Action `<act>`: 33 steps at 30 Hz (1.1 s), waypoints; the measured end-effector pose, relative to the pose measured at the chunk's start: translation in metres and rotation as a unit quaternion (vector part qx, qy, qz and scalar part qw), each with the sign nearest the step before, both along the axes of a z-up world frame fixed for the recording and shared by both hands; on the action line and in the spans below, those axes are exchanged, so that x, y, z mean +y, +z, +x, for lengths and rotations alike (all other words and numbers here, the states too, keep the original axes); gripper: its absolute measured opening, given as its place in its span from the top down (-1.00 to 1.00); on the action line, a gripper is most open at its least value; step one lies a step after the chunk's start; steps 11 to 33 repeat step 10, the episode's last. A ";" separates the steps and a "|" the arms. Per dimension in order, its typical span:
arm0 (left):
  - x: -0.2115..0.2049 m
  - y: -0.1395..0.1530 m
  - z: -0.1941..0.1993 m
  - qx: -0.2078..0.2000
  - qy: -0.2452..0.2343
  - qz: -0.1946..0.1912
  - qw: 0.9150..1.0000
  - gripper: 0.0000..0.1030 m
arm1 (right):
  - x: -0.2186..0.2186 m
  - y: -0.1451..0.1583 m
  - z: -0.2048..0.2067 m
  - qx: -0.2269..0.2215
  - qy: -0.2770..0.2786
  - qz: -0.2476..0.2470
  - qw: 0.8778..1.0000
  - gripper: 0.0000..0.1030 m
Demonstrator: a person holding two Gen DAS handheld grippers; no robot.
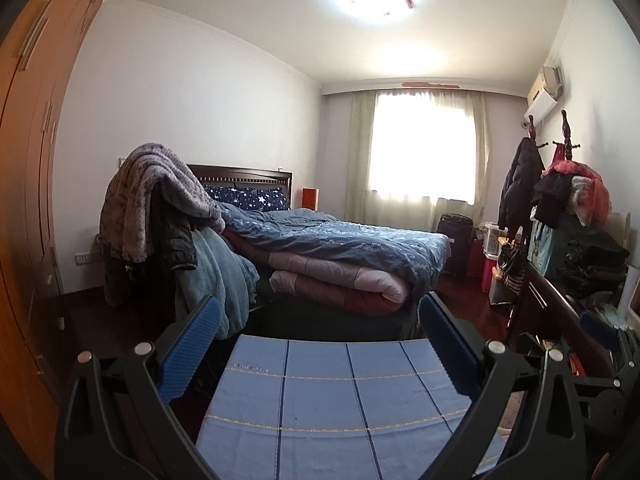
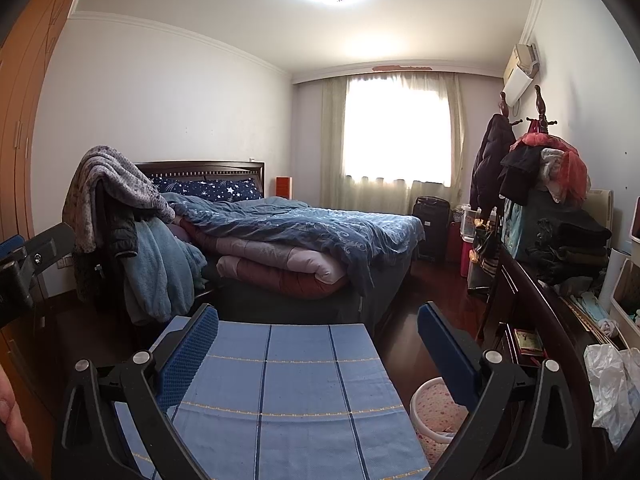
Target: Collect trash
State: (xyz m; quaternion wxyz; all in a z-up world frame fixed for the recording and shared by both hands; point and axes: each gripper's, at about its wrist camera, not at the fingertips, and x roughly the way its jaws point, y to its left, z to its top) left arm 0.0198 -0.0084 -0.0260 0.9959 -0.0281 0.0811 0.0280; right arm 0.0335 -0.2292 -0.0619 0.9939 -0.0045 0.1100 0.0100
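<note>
Both the left tongs (image 1: 320, 344) and right tongs (image 2: 318, 344) hang spread and empty above the blue-clothed counter (image 2: 288, 392). A crumpled plastic bag (image 2: 610, 388), likely trash, lies far right; swing the right tongs there first.

A table (image 2: 288, 392) draped in a blue checked cloth (image 1: 332, 412) stands bare in the foreground; beyond it, a bed (image 2: 384, 280) carries a rumpled blue duvet (image 2: 304, 228), folded pink quilts (image 2: 280, 264) and star-print pillows (image 2: 216, 190).
</note>
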 end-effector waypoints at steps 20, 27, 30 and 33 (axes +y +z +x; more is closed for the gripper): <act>-0.002 0.000 0.001 0.002 0.001 0.004 1.000 -0.93 | -0.003 -0.005 -0.003 0.002 0.001 0.002 1.000 -0.93; -0.002 0.000 0.001 0.002 0.001 0.004 1.000 -0.93 | -0.003 -0.005 -0.003 0.002 0.001 0.002 1.000 -0.93; -0.002 0.000 0.001 0.002 0.001 0.004 1.000 -0.93 | -0.003 -0.005 -0.003 0.002 0.001 0.002 1.000 -0.93; -0.002 0.000 0.001 0.002 0.001 0.004 1.000 -0.93 | -0.003 -0.005 -0.003 0.002 0.001 0.002 1.000 -0.93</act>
